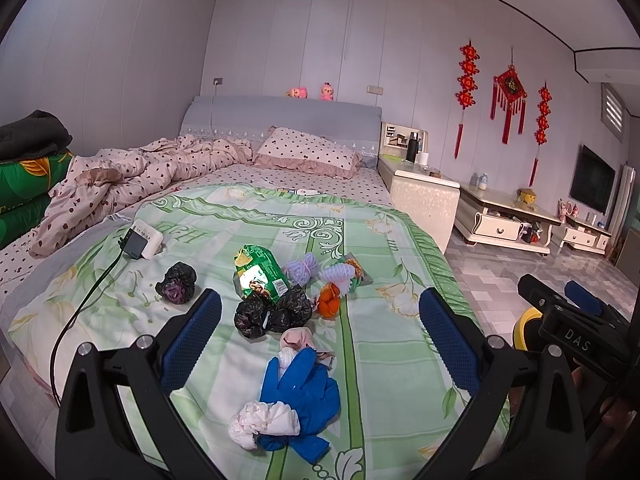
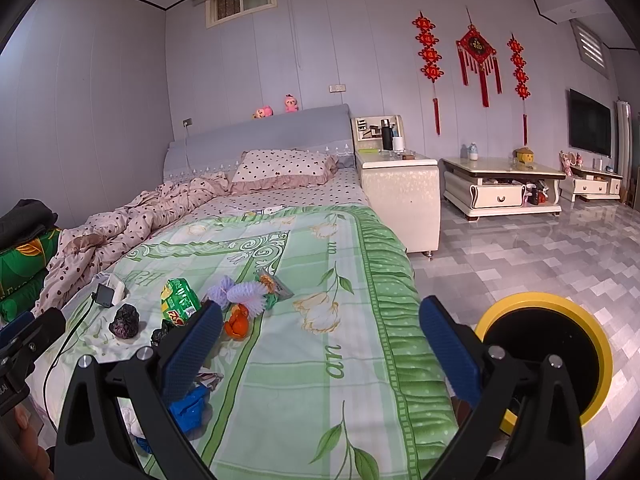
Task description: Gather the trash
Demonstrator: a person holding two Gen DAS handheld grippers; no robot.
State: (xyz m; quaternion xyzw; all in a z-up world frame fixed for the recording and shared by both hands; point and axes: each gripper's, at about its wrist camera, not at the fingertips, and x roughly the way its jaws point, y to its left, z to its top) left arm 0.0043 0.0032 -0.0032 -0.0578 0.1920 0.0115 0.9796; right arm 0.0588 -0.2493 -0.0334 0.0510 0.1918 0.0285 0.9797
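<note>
Trash lies scattered on a green flowered bedspread (image 1: pixel 384 364). Nearest are a blue glove (image 1: pixel 300 392) and a white tissue wad (image 1: pixel 264 424), with a pink wad (image 1: pixel 297 338) just beyond. Farther off are black bags (image 1: pixel 272 314), a lone black bag (image 1: pixel 176 282), a green snack packet (image 1: pixel 260 272), lilac foam nets (image 1: pixel 302 268) and orange peel (image 1: pixel 329 300). My left gripper (image 1: pixel 320 340) hangs open above the glove, holding nothing. My right gripper (image 2: pixel 320 348) is open and empty over the bed's right side. A yellow-rimmed bin (image 2: pixel 532 300) with a black liner stands on the floor beside it.
A white power strip with a dark charger (image 1: pixel 142 240) and its black cable lie at the left of the bedspread. Crumpled dotted duvet (image 1: pixel 120 176) and a pillow (image 1: pixel 308 152) fill the head end. A cream bedside cabinet (image 2: pixel 400 200) and low tables line the wall; grey tiled floor (image 2: pixel 520 248) lies to the right.
</note>
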